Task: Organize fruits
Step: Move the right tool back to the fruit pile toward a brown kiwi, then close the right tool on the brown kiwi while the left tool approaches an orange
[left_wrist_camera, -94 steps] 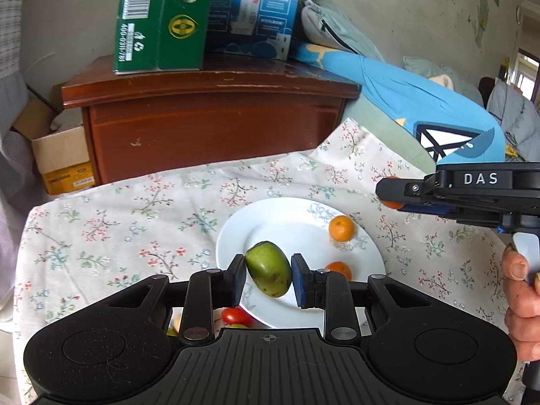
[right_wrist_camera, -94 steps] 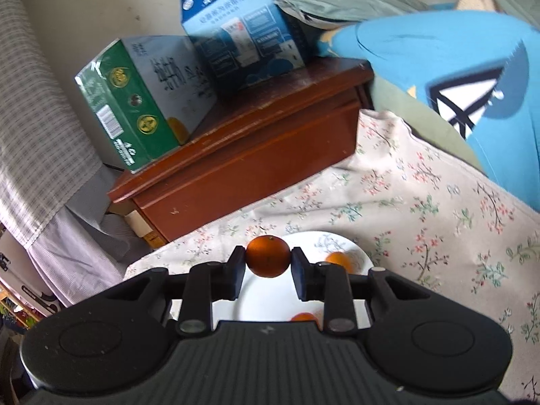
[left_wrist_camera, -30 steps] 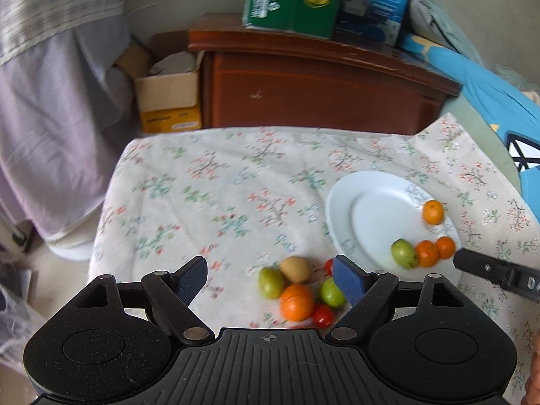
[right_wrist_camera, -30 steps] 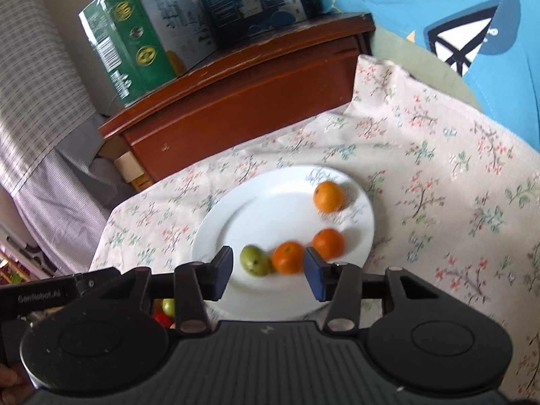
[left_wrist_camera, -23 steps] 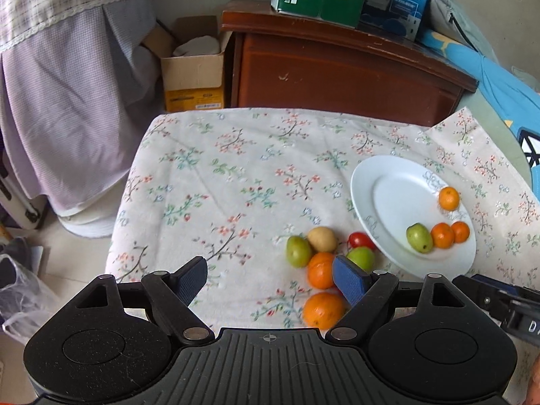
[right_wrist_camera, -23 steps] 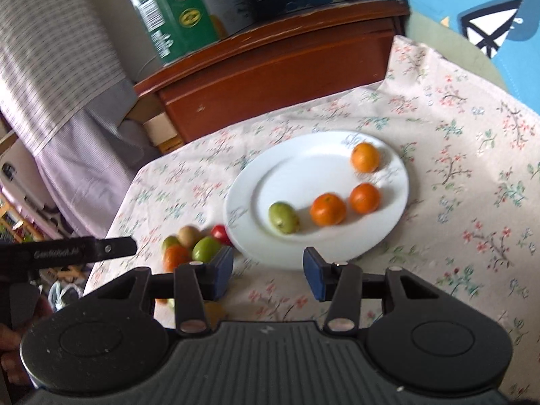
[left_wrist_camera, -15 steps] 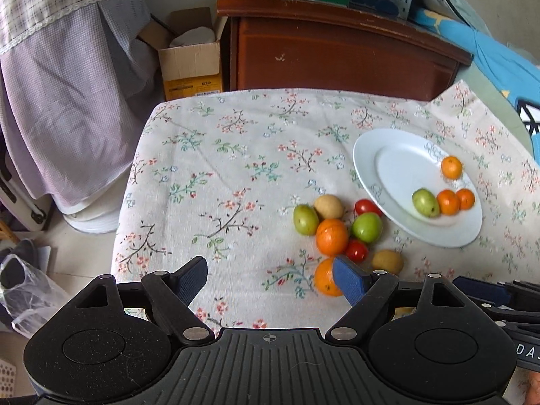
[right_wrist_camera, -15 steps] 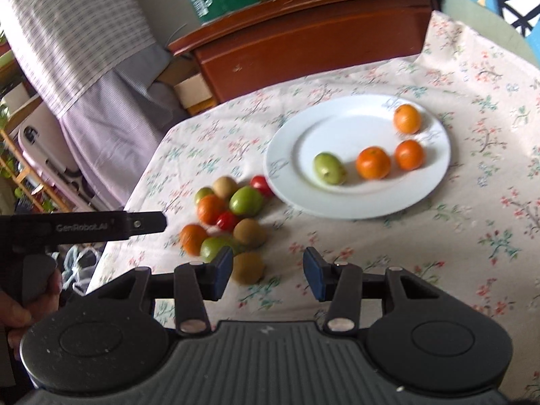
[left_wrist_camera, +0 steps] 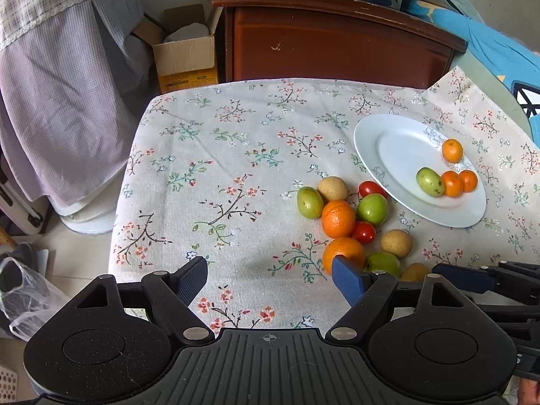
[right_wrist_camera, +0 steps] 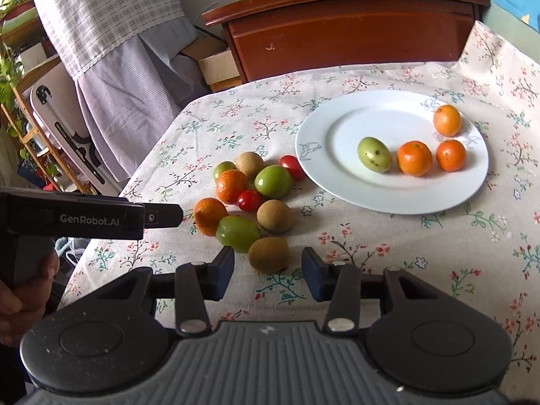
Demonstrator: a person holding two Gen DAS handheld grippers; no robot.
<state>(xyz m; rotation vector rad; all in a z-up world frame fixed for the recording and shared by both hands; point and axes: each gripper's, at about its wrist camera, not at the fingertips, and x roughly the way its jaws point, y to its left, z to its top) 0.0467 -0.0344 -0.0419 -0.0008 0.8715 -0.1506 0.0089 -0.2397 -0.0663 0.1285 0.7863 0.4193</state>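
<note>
Fruits split two ways now: four on the white plate [right_wrist_camera: 393,199] (one green, three small oranges), the rest in a loose pile on the floral worktop [right_wrist_camera: 422,256] just left of the plate. Change vs a few seconds back: the right claw [right_wrist_camera: 268,271] carried a small orange [right_wrist_camera: 414,158] then and the left claw [left_wrist_camera: 270,278] a green fruit [right_wrist_camera: 374,154]; both now lie on the plate, so both drops are done. Both claws have pulled back off the plate and swung to the pile. Right claw's jaws have just been closing in; they're empty, pads not touching anything, with a brown kiwi-like fruit [right_wrist_camera: 269,255] sitting just ahead of the gap. Likely the next pick. Left claw is wide open, empty, over bare cloth with a big orange [left_wrist_camera: 343,254] beside its right finger. Roughly ten pieces left off the plate; task maybe a third done, by my read.
</note>
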